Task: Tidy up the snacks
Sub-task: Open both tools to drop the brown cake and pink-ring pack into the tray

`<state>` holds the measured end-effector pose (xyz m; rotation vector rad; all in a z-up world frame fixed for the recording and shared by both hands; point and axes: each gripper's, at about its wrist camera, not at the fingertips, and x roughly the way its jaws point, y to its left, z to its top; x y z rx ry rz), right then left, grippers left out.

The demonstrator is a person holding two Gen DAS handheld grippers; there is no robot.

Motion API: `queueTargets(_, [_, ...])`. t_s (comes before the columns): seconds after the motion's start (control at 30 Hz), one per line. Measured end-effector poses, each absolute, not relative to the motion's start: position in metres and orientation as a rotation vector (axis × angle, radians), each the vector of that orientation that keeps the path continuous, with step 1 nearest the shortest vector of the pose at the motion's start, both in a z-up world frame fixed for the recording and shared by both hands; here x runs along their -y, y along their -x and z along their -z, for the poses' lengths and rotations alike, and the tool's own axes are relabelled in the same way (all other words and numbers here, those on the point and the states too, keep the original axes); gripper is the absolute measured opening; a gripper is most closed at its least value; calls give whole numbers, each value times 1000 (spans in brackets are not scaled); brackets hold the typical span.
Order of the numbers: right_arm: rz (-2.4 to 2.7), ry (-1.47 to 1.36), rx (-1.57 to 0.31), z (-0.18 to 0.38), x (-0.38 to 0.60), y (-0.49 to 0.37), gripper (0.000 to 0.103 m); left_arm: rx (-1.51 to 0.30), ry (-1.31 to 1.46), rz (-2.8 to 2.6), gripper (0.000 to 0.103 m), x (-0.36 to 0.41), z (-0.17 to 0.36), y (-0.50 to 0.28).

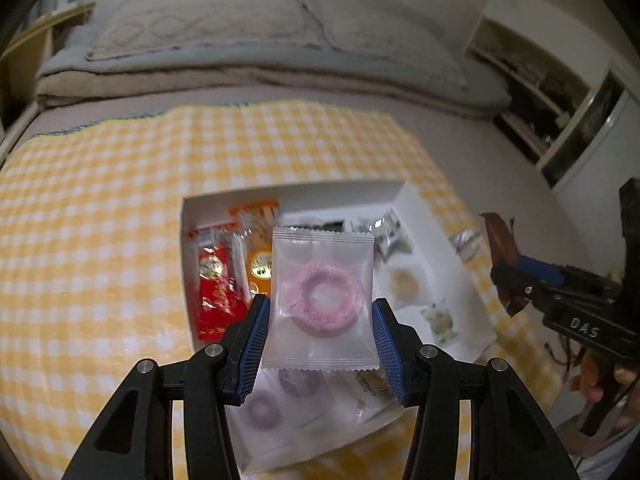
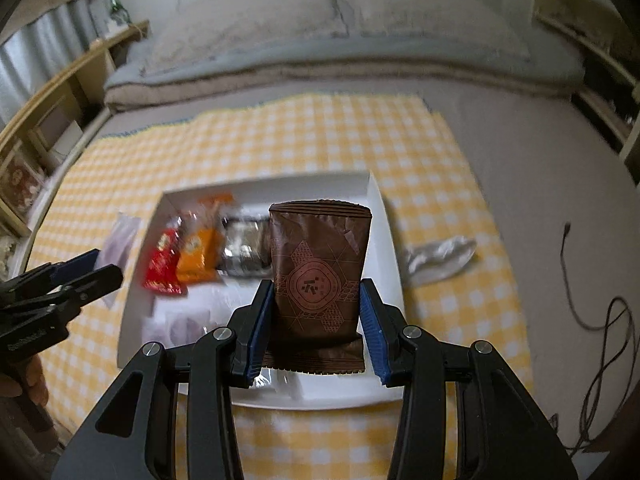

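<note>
One white box (image 2: 382, 216), one red packet (image 1: 214, 280), one orange packet (image 1: 258, 256) — two grippers, each gripping one packet.

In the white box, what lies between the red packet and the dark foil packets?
An orange packet, seen in both views.

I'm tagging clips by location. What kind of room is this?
Probably a bedroom: a pillow lies on folded bedding behind the yellow checked cloth, with wooden shelving alongside.

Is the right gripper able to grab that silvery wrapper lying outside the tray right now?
Probably not yet: the right gripper is shut on the brown snack packet. The silvery wrapper lies uncovered on the checkered cloth, so the way looks free once the packet is released.
</note>
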<state>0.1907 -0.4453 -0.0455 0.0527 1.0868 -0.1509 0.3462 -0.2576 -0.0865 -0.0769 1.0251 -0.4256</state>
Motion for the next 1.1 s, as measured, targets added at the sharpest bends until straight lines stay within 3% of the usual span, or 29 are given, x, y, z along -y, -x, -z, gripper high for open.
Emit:
queueTargets(0.4, [93,-58,-1234,91,442,-199,43,-1058,-161,575,51,302,122,-399])
queueTargets(0.47, [91,-41,-1249,96,439,-200,43,-1048,-176,593,61,304,125,-401])
queueTargets(0.5, [89,-33,-1255,99,438,-201,44,-1044,-181,586,71,303,128,-401])
queueTargets(0.53, [89,-32,-1260,100,437,-202,44,-1047,-189,559,90,302,130,-404])
queueTargets(0.73, [96,-37,-1280,107,435,-205,53,-1094,-132,536,92,291,137,-408])
queueTargets(0.83, [111,-18,-1287,107,434,-205,56,-1101,-120,530,98,287,133,-403])
queueTargets(0.93, [113,-27,-1292,107,435,-202,64,-1112,-100,532,103,284,129,-397])
queueTargets(1.03, [113,-20,-1294,106,434,-197,80,-1113,-98,532,103,281,124,-391])
queueTargets(1.1, [117,-16,-1279,103,434,-194,98,-1109,-102,527,103,280,121,-386])
